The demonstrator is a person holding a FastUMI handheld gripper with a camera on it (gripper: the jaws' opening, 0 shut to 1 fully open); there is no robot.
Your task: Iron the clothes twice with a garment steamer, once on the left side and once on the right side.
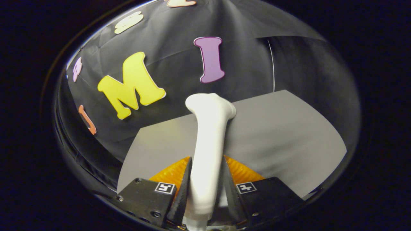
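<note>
A white garment steamer [208, 141] stands up between my fingers, handle low and its wider head at the top, tilted a little to the right. My gripper [207, 170] is shut on the steamer's handle, with both fingers [184, 186] pressing its sides. The steamer's head reaches past the far edge of a grey tabletop [282, 141] and shows against the black cloth wall. No garment can be made out in the gripper view.
The grey tabletop spreads out beyond and to both sides of the fingers. The black cloth booth wall [179, 48] rises behind it and wraps round on the right.
</note>
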